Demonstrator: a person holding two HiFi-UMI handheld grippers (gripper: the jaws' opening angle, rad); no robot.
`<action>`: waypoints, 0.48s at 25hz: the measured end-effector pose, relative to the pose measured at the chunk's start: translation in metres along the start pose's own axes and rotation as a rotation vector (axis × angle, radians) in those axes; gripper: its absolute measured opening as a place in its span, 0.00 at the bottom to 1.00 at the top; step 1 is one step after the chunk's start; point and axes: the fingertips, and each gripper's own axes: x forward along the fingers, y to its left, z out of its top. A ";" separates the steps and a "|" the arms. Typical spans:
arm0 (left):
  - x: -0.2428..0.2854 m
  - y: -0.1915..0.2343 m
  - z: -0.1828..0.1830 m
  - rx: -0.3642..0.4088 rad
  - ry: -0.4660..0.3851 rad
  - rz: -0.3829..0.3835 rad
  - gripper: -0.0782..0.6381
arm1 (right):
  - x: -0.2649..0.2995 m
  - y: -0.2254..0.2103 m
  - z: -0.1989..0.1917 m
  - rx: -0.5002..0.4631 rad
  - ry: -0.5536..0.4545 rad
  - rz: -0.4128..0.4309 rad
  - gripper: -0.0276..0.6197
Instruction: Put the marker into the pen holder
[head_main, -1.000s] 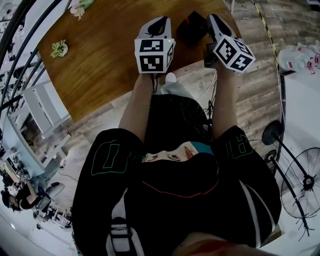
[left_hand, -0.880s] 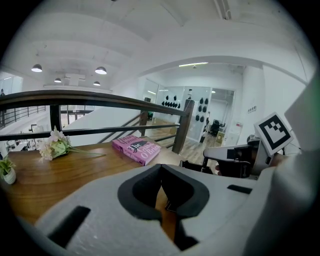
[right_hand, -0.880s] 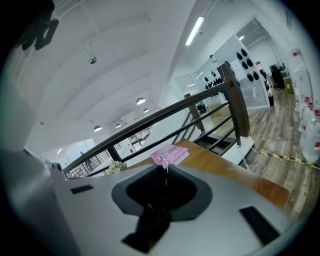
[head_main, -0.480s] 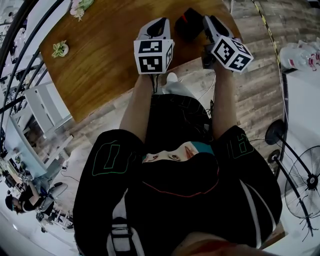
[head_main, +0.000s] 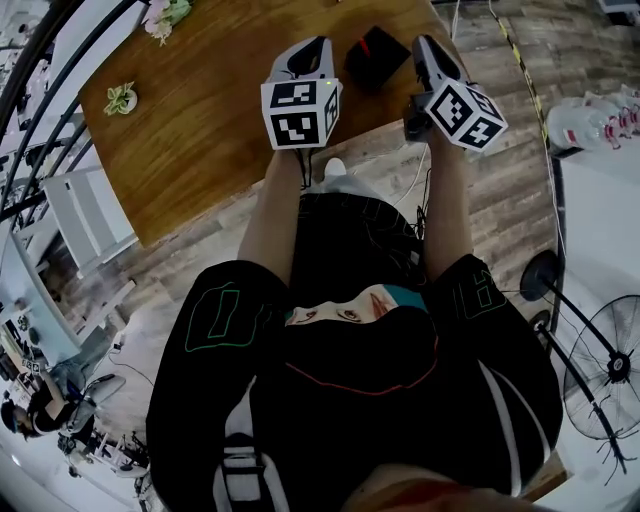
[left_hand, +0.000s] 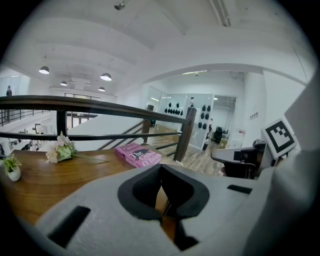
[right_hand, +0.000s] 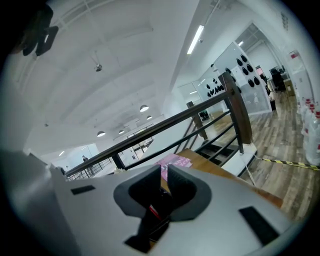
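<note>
The right gripper (right_hand: 164, 172) is pinching what looks like a dark, red-streaked marker (right_hand: 151, 212) in its jaws, just beside the black pen holder (head_main: 370, 55). The left gripper (left_hand: 161, 170) is idling, its jaws nearly together and empty. The marker is sitting slanted, so it is risking catching the holder's rim.

pen holder (head_main: 374, 52) partly hidden, flowers (head_main: 163, 12) edge-cropped

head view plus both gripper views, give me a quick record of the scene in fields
surface: wooden table
left gripper: tongs together, empty
right gripper: tongs nearly together; dark red-streaked thing low in gap, unclear what
black box: on table between the grippers, likely the pen holder
marker: not clearly seen
also on table: pink book, flowers, small potted plant
</note>
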 end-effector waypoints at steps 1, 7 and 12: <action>-0.002 0.002 0.004 -0.003 -0.012 0.007 0.12 | 0.000 0.003 0.004 -0.008 -0.007 0.005 0.09; -0.017 0.018 0.031 -0.021 -0.086 0.058 0.12 | 0.004 0.032 0.023 -0.059 -0.026 0.088 0.05; -0.034 0.039 0.054 -0.030 -0.146 0.107 0.12 | 0.014 0.069 0.036 -0.069 -0.052 0.205 0.05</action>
